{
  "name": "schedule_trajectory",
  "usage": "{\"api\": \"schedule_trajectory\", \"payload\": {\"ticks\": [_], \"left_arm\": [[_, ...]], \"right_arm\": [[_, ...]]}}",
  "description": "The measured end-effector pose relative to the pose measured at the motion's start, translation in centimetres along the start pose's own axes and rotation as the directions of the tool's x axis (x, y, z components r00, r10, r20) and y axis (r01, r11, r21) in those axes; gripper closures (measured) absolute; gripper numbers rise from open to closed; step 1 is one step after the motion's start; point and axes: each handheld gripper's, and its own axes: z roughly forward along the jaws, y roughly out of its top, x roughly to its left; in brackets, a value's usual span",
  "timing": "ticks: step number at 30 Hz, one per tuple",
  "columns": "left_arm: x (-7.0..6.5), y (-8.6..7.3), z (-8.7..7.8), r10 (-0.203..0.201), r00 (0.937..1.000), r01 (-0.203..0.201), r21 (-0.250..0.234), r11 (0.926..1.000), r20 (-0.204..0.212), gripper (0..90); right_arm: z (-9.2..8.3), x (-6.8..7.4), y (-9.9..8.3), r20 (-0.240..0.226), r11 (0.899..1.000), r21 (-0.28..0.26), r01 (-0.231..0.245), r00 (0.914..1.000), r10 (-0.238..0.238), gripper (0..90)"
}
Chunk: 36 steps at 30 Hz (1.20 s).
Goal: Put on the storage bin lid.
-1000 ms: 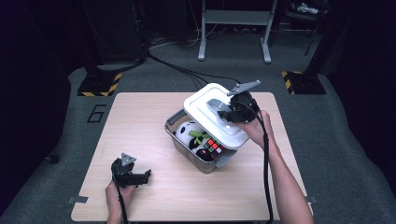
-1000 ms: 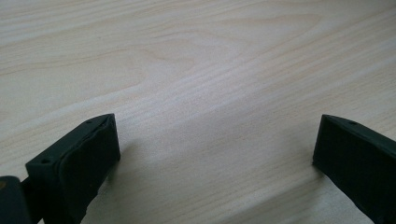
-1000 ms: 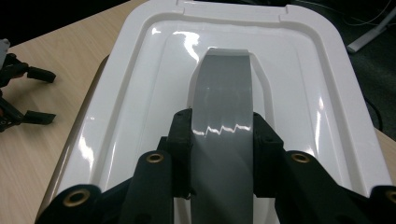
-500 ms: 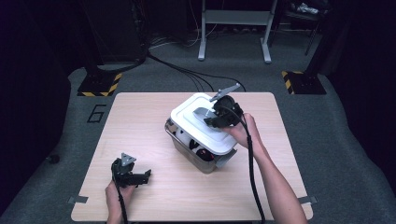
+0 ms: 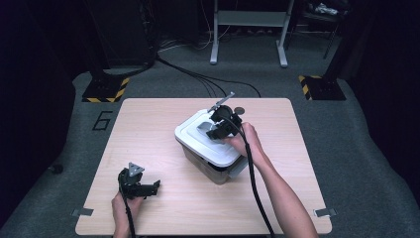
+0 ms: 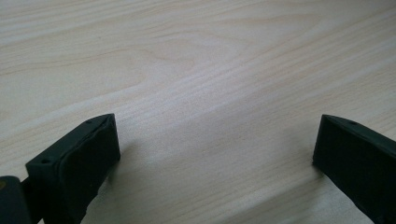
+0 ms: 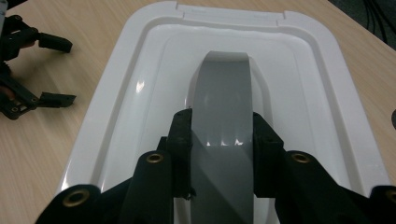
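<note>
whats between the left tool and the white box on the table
Nothing: bare wood of the table lies between the left tool and the box, as the high view shows.

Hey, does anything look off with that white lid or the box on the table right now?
The white lid looks a little askew on the grey box: it sits tilted, not yet seated flat. The right hand-held gripper is shut on the lid's grey handle. Nothing looks spilled or damaged.

The white lid (image 5: 208, 141) hides the bin's contents; a small dark disc (image 5: 239, 110) behind is perhaps unreadable.
</note>
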Motion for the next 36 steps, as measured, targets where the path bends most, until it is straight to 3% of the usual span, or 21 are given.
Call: {"api": "schedule_trajectory", "payload": {"ticks": [4,18,21,25,27,36], "left_arm": [[0.0,0.0,0.0,0.001,1.0000,-0.001,-0.001,1.0000,-0.002,0.4],[0.0,0.0,0.0,0.000,1.0000,0.000,0.001,1.0000,0.001,0.4],[0.0,0.0,0.0,0.001,1.0000,-0.001,0.004,1.0000,0.002,0.4],[0.0,0.0,0.0,0.001,1.0000,-0.001,0.004,1.0000,0.002,0.4],[0.0,0.0,-0.1,0.003,1.0000,-0.003,0.010,0.9999,0.004,0.4],[0.0,0.0,0.0,-0.001,1.0000,0.001,0.004,1.0000,0.002,0.4]], "right_arm": [[0.4,0.4,0.4,0.015,1.000,0.013,0.017,0.9997,-0.017,66.7],[0.3,0.5,0.1,0.018,1.000,0.023,-0.009,0.9998,0.009,65.1],[0.6,0.2,0.1,0.030,1.000,0.016,-0.009,0.9995,0.009,54.1],[0.2,-0.2,-0.3,0.013,0.999,-0.005,-0.032,0.9994,0.032,36.3],[-0.1,-0.4,-0.6,0.017,0.999,-0.032,-0.017,0.9997,0.018,27.4],[-2.9,-0.6,-2.7,0.021,0.991,-0.134,-0.018,0.9996,0.021,8.1]]}}
